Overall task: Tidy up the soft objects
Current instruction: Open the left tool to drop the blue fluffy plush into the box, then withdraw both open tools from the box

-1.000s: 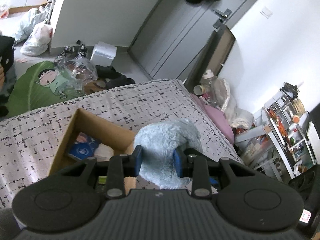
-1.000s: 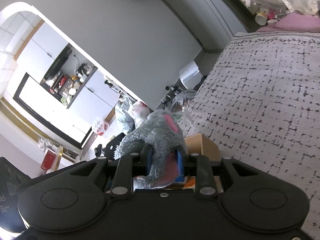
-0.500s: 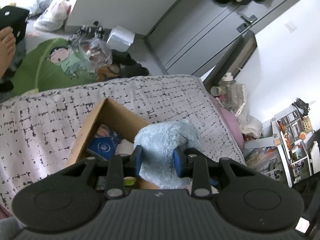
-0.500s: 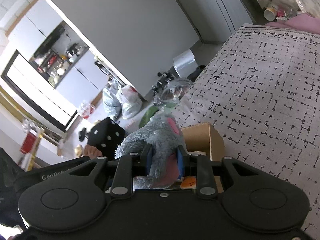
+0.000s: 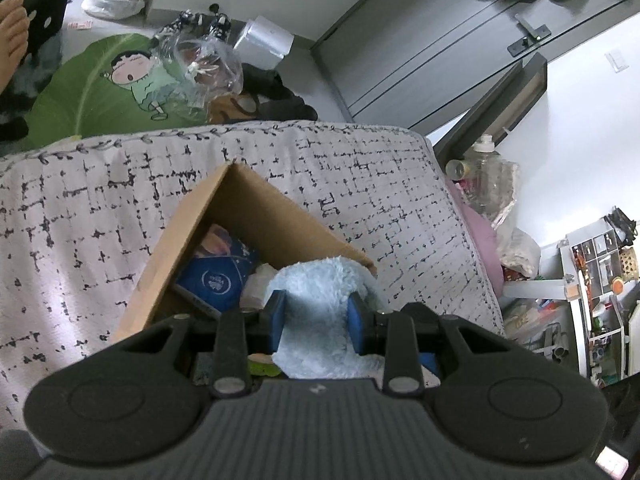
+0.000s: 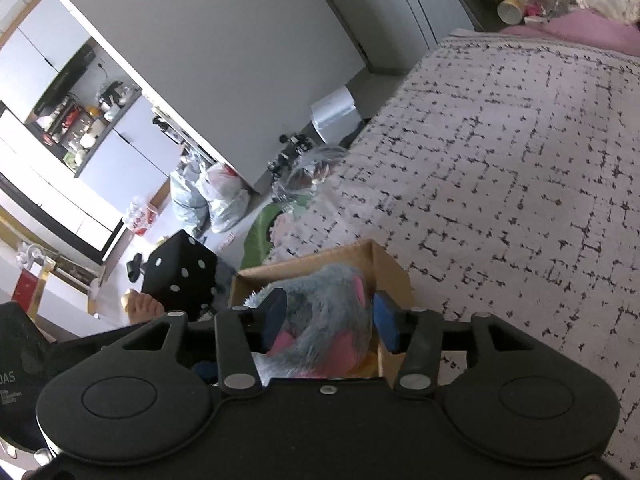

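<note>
Here, over a bed (image 5: 400,200) spread with a black-flecked cover, both grippers hang above an open cardboard box (image 5: 256,216), judged to be the drop point for soft things. The left gripper (image 5: 316,312) is clenched on a pale blue fluffy toy (image 5: 320,300), pads pressing its pile, the toy bulging ahead of the fingertips over the box's near corner; its long axis appears to run along the gripper's own line, away and down. The right gripper (image 6: 328,316) has just been opening, a grey and pink plush (image 6: 324,312) between its jaws but seemingly free of the right pad, sagging toward the box below, its length lying roughly along the fingers
</note>
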`<control>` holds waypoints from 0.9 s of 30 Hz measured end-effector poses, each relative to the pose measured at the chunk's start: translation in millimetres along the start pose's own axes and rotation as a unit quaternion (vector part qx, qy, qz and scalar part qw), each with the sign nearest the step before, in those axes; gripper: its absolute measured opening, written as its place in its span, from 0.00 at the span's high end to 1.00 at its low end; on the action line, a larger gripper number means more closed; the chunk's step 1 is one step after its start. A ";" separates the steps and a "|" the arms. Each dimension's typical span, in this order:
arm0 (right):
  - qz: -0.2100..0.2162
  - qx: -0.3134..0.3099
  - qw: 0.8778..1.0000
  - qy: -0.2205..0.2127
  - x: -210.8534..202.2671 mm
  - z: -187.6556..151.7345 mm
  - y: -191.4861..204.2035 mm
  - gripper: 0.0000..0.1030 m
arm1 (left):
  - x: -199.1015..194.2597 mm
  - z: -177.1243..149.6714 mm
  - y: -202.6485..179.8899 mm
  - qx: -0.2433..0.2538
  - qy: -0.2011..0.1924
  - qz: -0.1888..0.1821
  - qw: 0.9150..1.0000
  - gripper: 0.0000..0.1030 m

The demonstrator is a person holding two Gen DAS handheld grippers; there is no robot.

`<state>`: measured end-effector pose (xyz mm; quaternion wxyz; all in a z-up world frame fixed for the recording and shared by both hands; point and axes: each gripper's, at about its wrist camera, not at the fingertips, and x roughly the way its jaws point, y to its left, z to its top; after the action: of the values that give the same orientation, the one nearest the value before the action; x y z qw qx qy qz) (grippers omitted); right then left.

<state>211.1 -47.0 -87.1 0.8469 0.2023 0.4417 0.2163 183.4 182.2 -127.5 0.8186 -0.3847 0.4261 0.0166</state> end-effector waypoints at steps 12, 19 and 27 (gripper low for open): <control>-0.006 0.021 1.000 -0.010 -21.9 -8.1 -16.9 0.51 | 11.2 -8.5 -17.7 0.033 0.028 0.039 0.998 0.47; -0.006 0.038 0.999 -0.032 -48.0 -11.3 -33.3 0.43 | -10.1 -20.7 -37.8 0.070 0.005 0.060 0.996 0.27; -0.025 0.037 0.996 -0.071 -86.7 -18.7 -48.2 0.22 | -35.0 -39.0 -59.2 0.104 -0.013 0.076 0.992 0.15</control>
<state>159.8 -131.1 -65.3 0.8730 0.2373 0.3935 0.1634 155.4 126.0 -79.5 0.8561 -0.2637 0.4428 0.0390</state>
